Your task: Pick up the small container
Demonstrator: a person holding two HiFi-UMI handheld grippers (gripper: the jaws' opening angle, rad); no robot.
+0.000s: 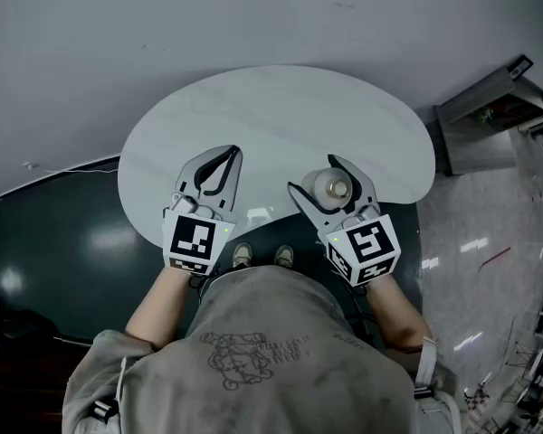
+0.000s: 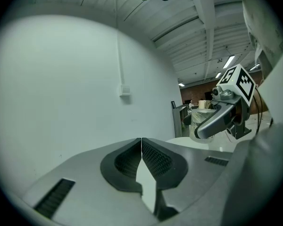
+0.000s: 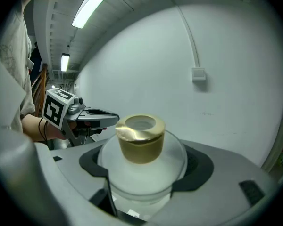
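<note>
The small container [image 1: 334, 189] is a round frosted jar with a gold cap [image 3: 140, 138]. My right gripper [image 1: 331, 186] is shut on its body [image 3: 142, 175], holding it upright above the white oval table [image 1: 271, 116]. The left gripper view shows the held container [image 2: 201, 118] off to the right. My left gripper [image 1: 226, 159] hangs over the table's near left part, its jaws pressed together at the tips [image 2: 141, 147] with nothing between them.
A grey wall rises behind the table, with a small white box [image 3: 198, 73] and cable on it. A dark floor lies to the left and a pale tiled floor [image 1: 489, 242] to the right, where a grey cabinet [image 1: 489, 107] stands.
</note>
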